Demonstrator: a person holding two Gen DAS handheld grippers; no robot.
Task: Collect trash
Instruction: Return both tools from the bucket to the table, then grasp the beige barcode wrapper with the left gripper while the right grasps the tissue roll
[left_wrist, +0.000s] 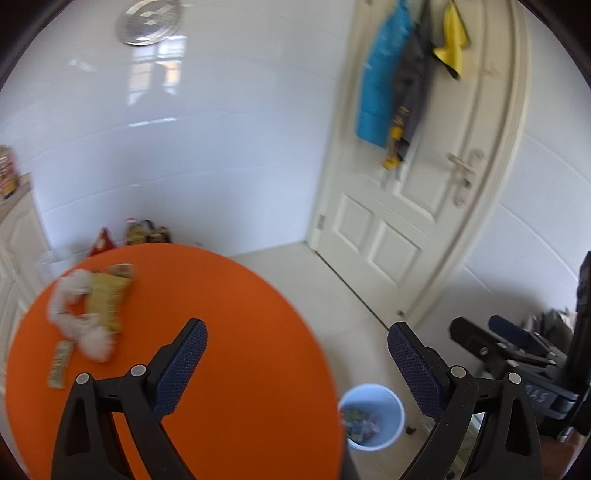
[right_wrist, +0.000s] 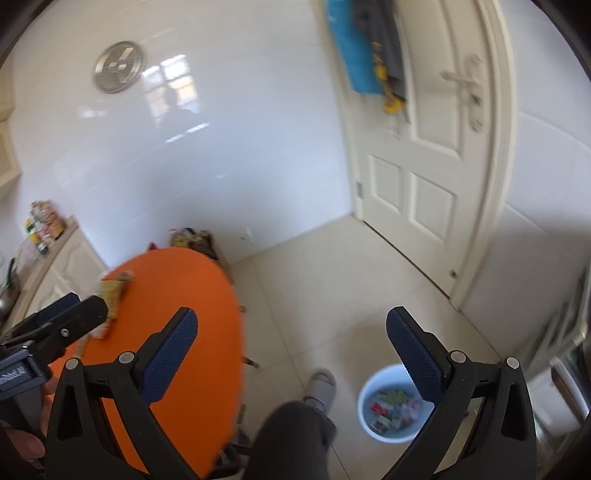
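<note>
We see both grippers, left gripper (left_wrist: 297, 328) and right gripper (right_wrist: 291, 317), spread apart and holding nothing; a yellow-brown crumpled wrapper (left_wrist: 107, 299) lies lengthwise up-frame, left, on the round orange table (left_wrist: 229, 332).

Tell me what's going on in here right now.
A person is clearing trash off a round orange table with a pair of tongs in each hand. Both the left tongs and right tongs are open and empty. Some wrappers and crumpled white tissue lie at the table's far side. A light blue bin on the floor beside the table already holds colorful scraps.
</note>
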